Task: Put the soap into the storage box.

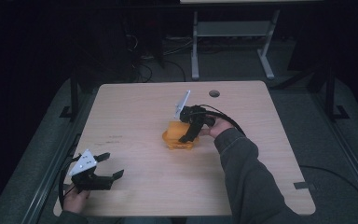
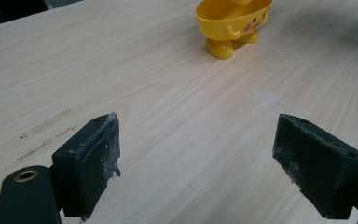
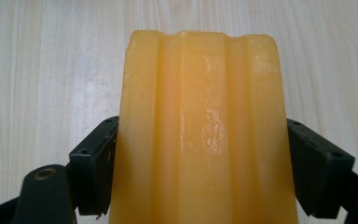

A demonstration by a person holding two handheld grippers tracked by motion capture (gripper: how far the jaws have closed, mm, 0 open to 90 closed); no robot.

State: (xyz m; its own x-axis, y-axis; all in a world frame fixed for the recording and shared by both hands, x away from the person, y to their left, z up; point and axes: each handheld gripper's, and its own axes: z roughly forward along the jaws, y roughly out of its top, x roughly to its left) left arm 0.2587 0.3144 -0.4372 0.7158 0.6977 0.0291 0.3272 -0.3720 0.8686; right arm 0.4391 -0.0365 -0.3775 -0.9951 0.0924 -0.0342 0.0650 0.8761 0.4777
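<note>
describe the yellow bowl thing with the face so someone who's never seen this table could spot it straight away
Start from the pale wooden table and look near its middle, where the right gripper reaches down. The yellow character bowl stands there on two stubby feet, with pink cheeks and small arms. It holds a ridged amber block, clamped between the right gripper's jaws.

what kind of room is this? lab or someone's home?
Likely a lab or workshop: a bare wooden table with a cable hole, another metal-framed desk behind, loose cables on grey carpet.
</note>
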